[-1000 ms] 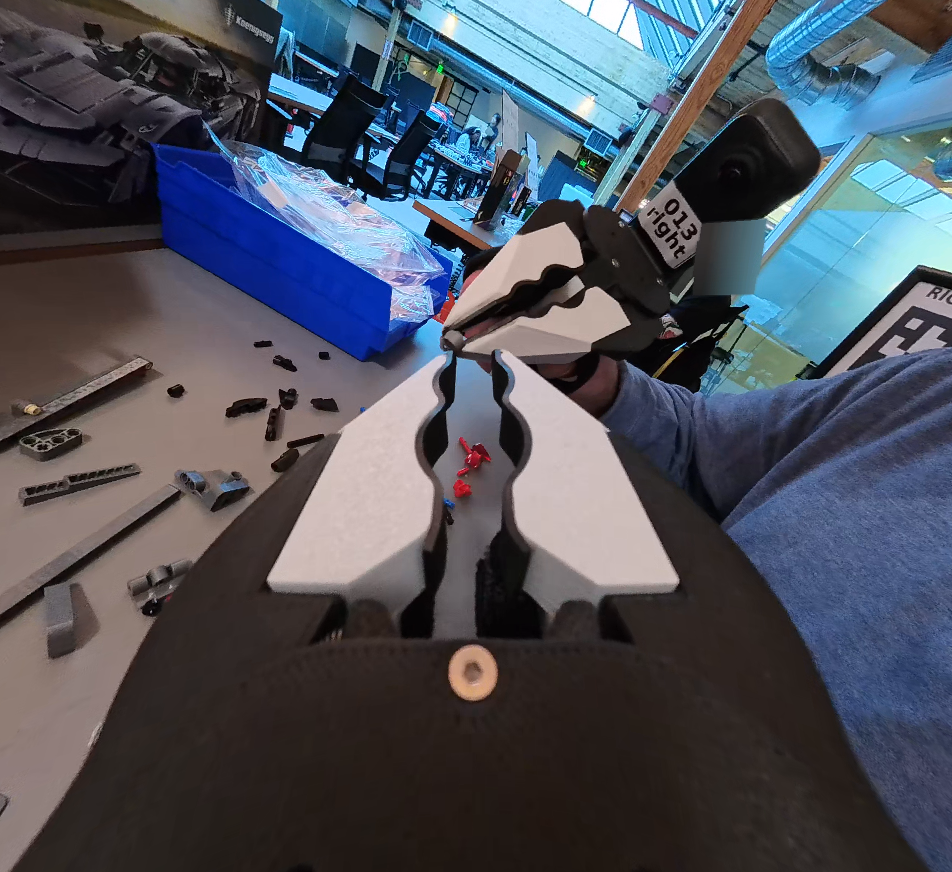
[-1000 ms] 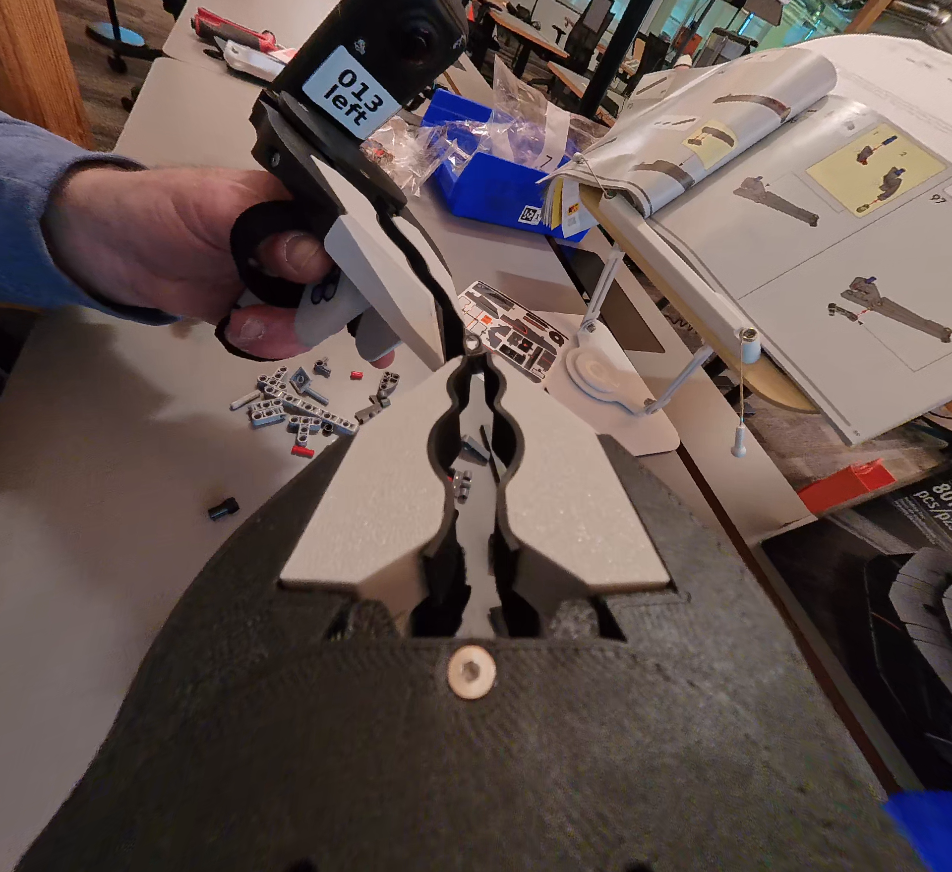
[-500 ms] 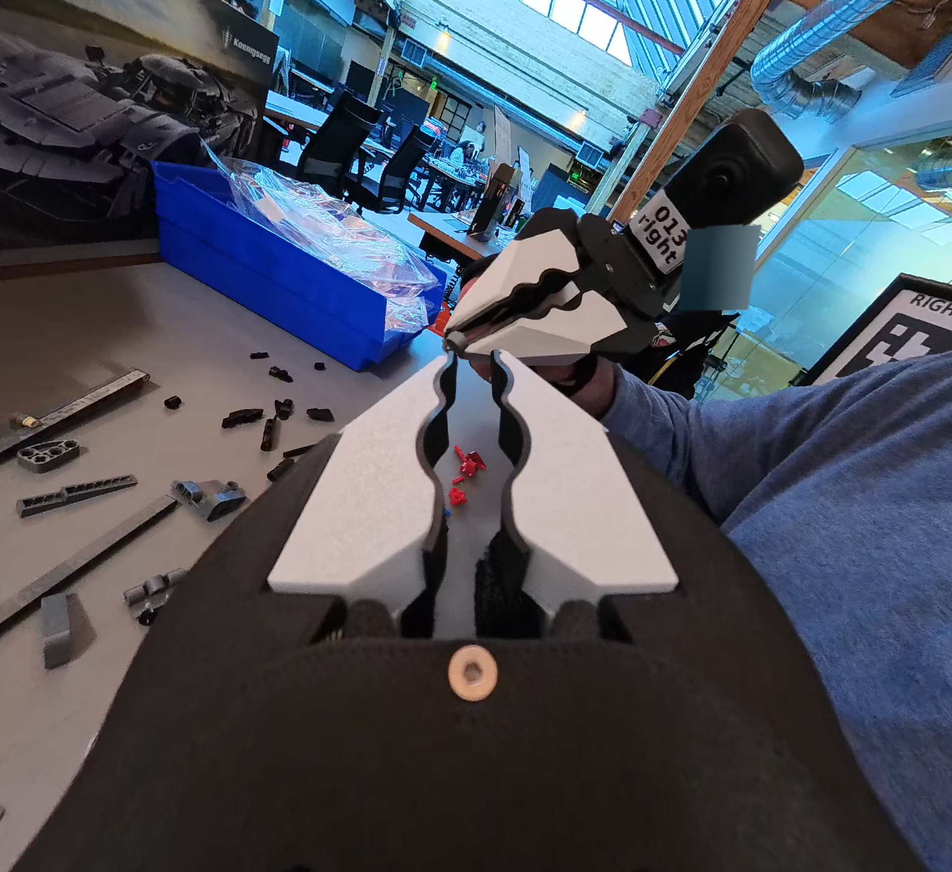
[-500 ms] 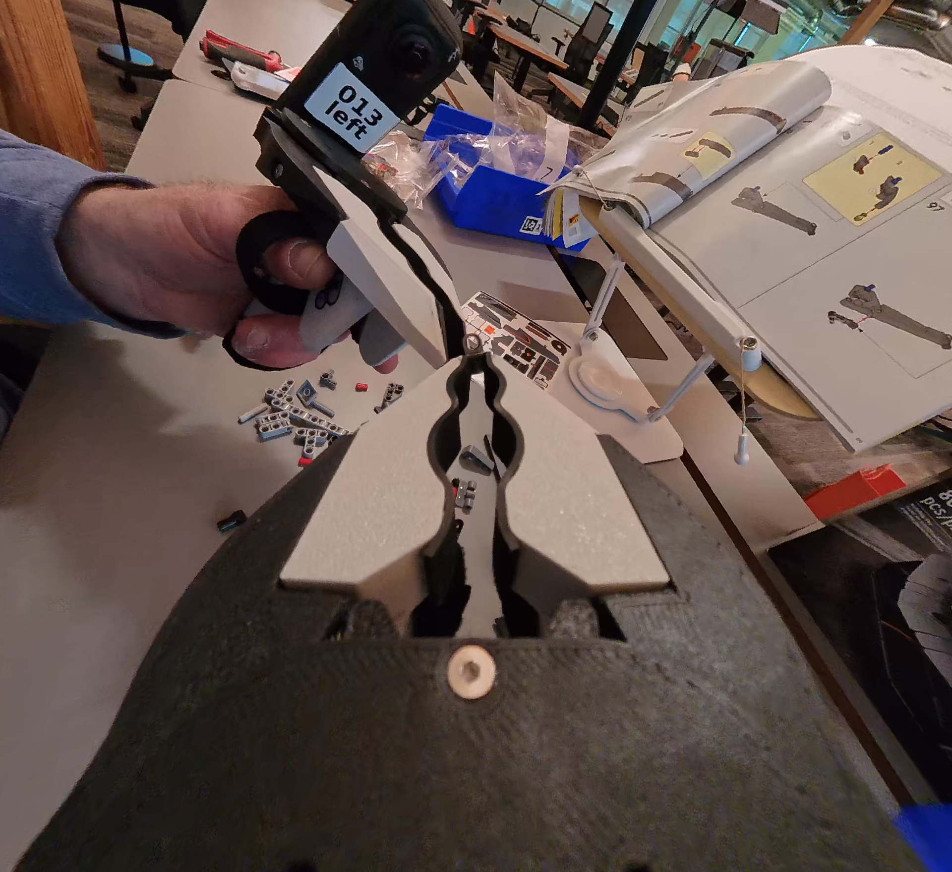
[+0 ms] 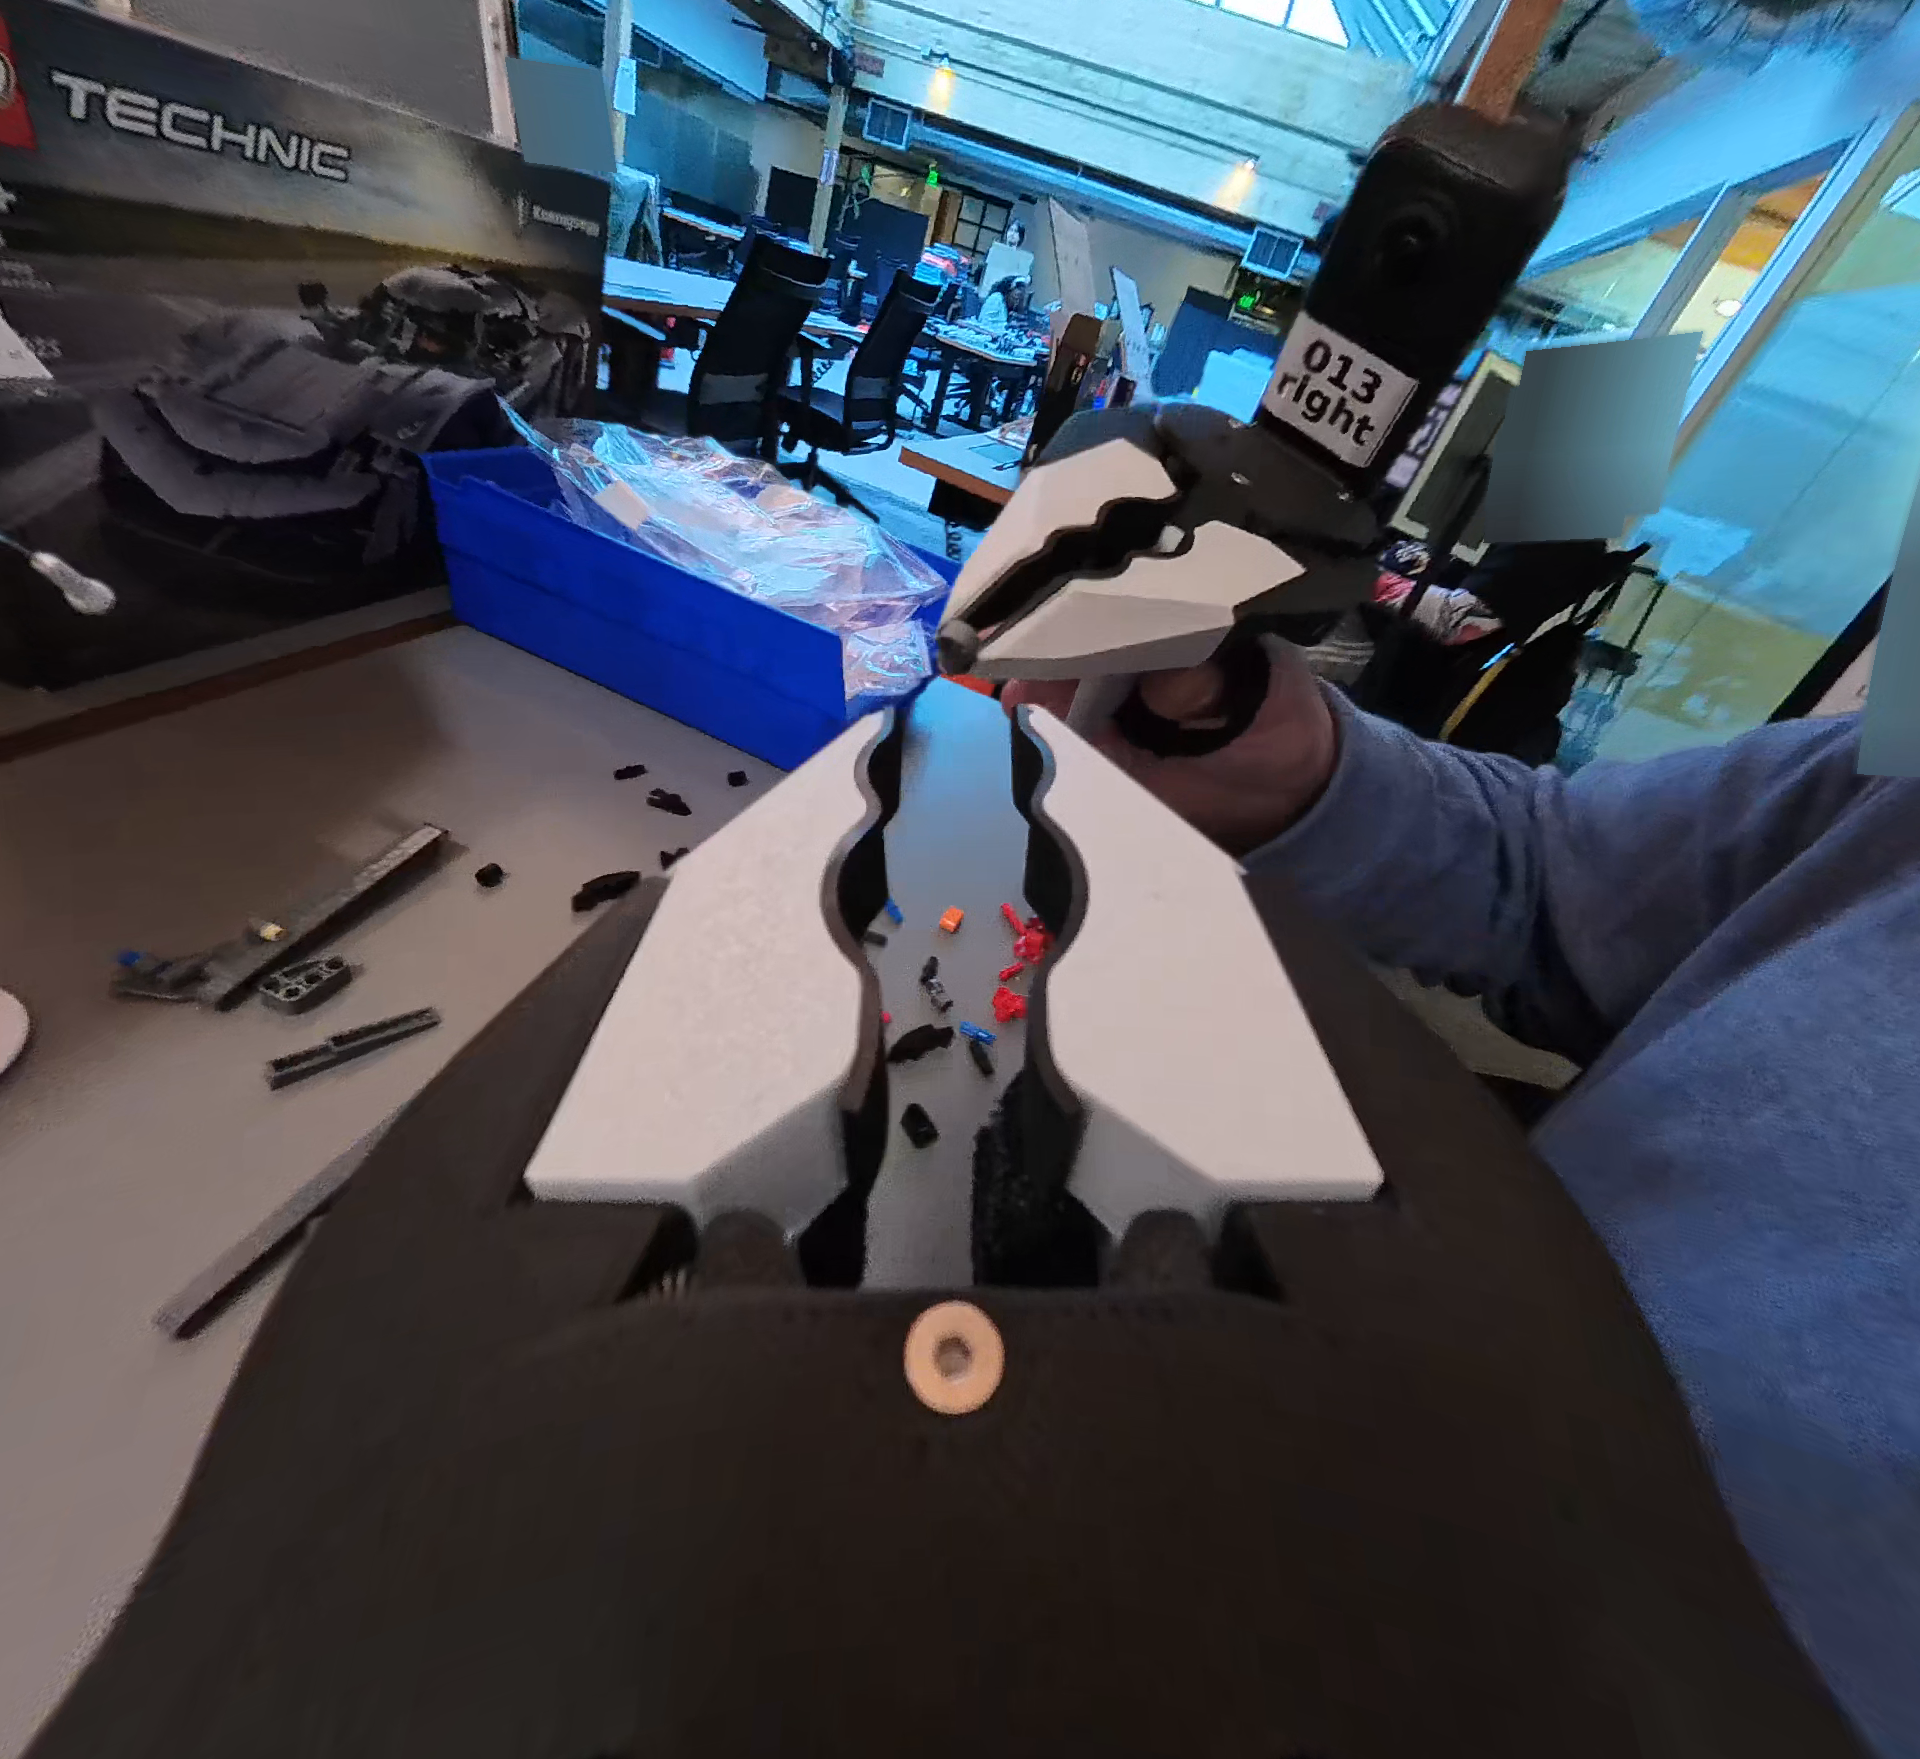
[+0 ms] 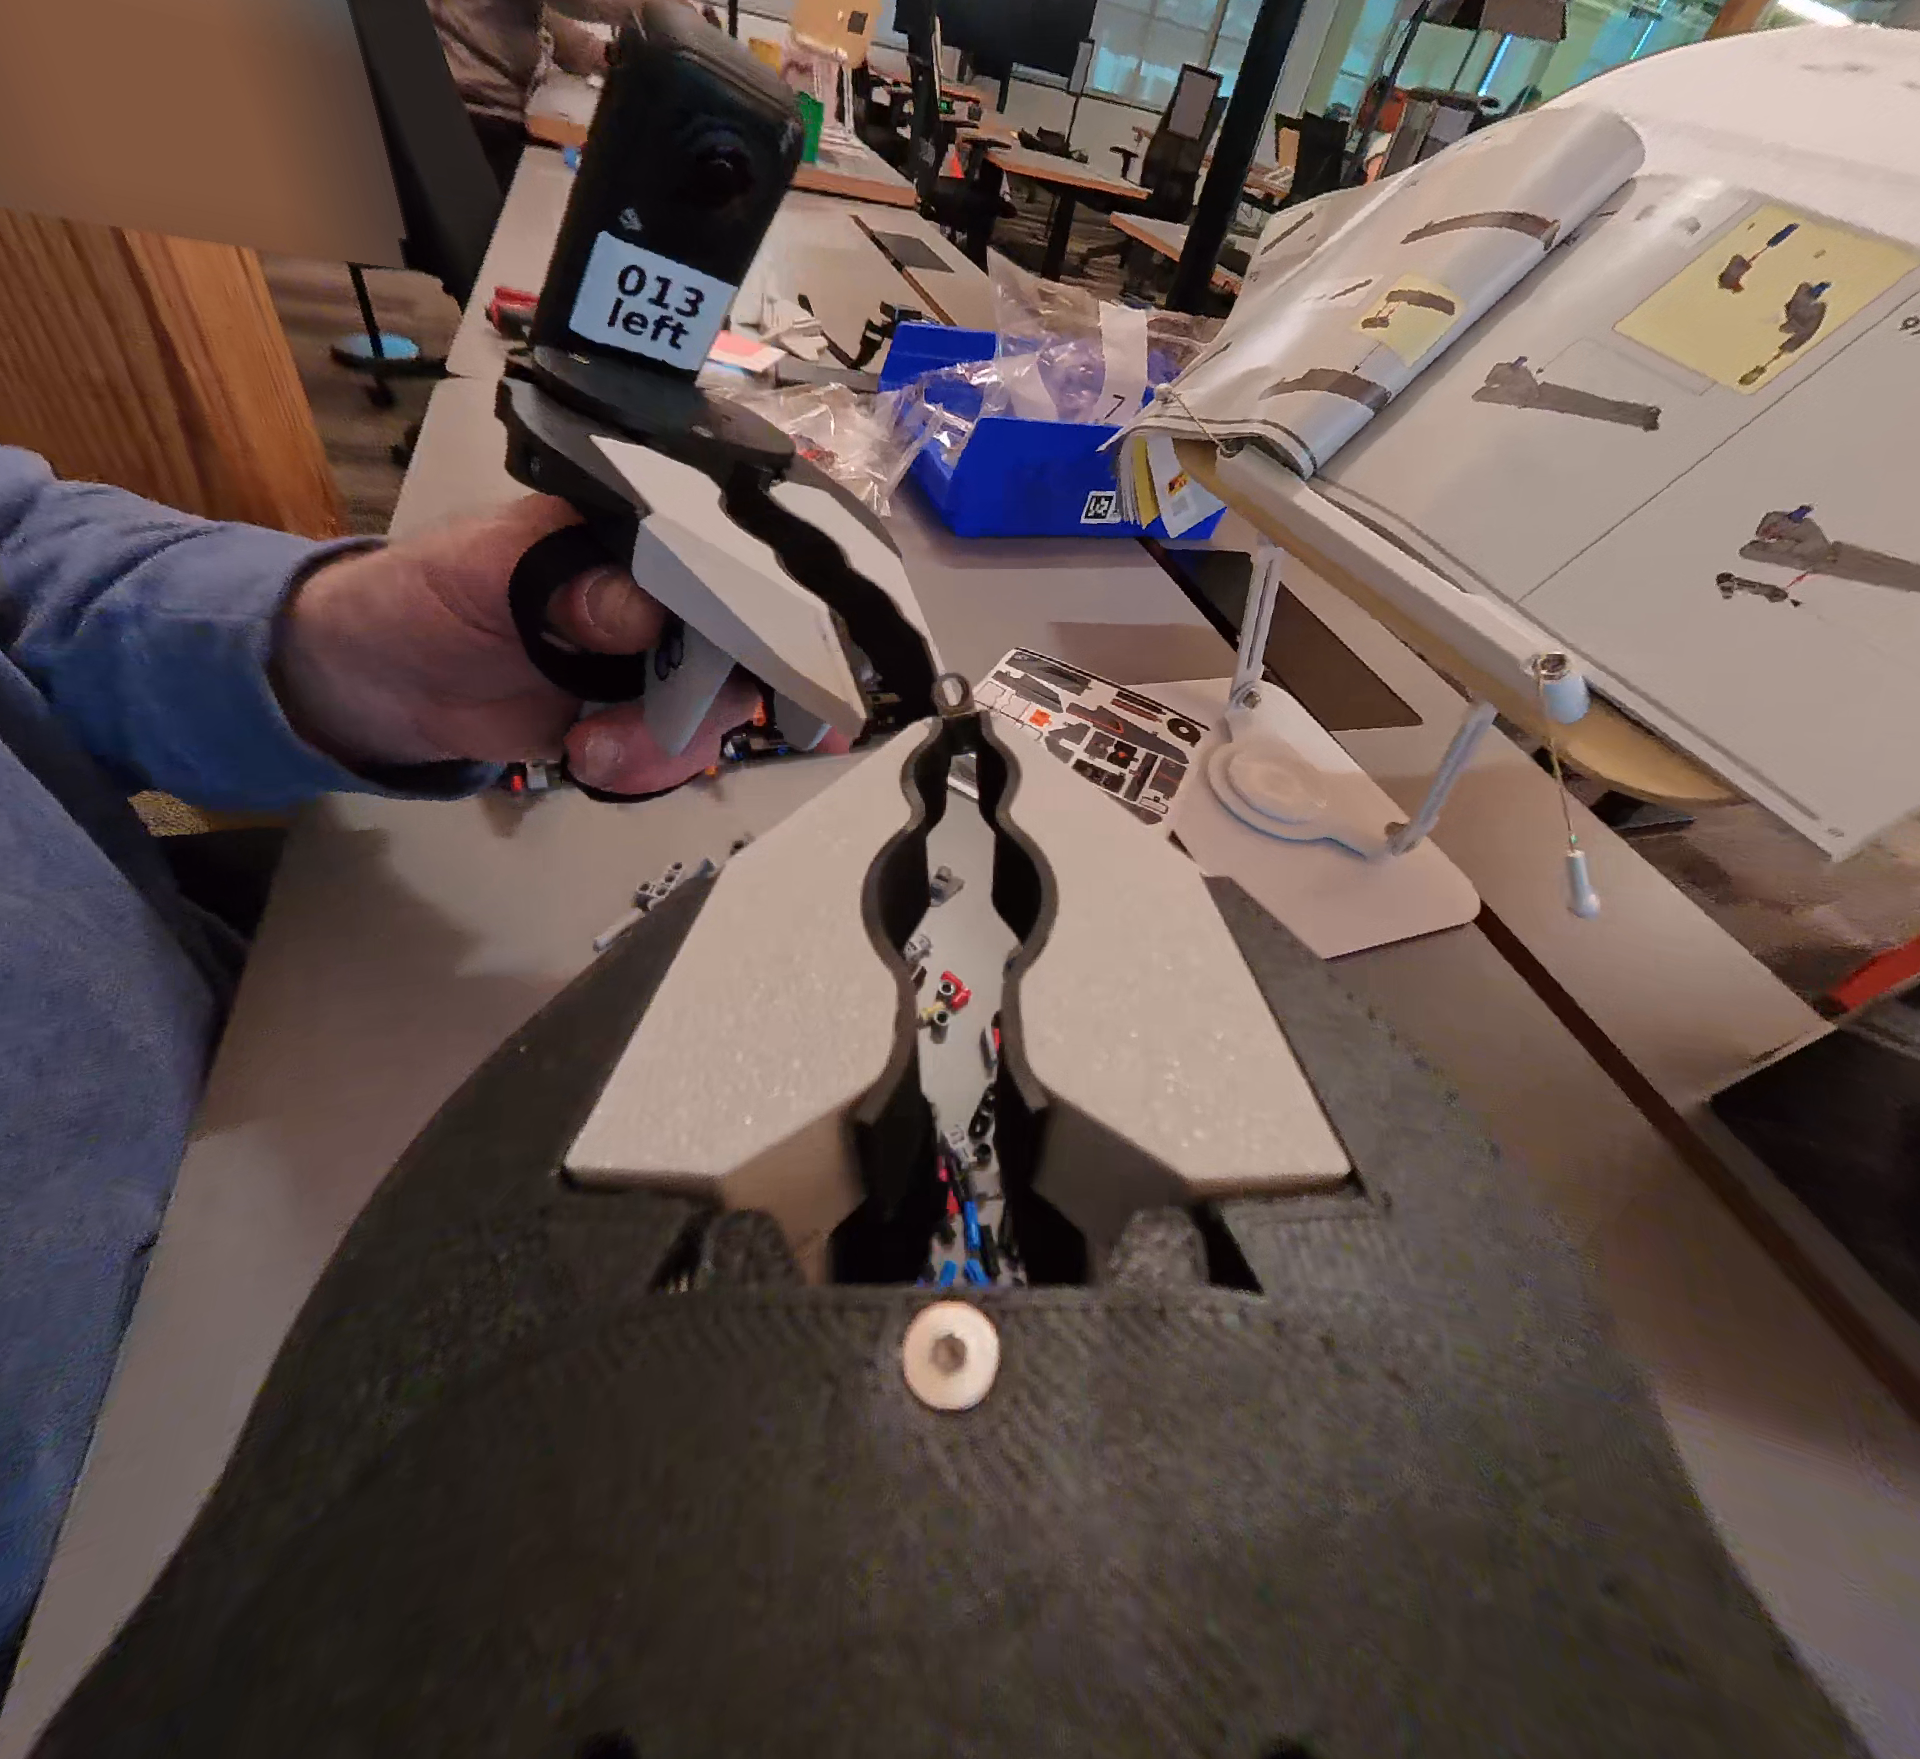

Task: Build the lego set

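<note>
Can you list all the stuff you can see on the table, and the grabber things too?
Blue bin: one, blue, far side of the table, clear plastic bags inside.
Box: one, dark, standing at the table's back left.
Black beams: several, black, lying left on the table.
Small pieces: many, red, black, blue, one orange, loose below the left gripper.
Booklet: one, white, open on a stand at the right.
Sticker sheet: one, flat by the stand's foot.
Left gripper: one, white fingers, open.
Right gripper: one, tips pinching a tiny dark piece.
Hands: two, blue sleeves.
</note>
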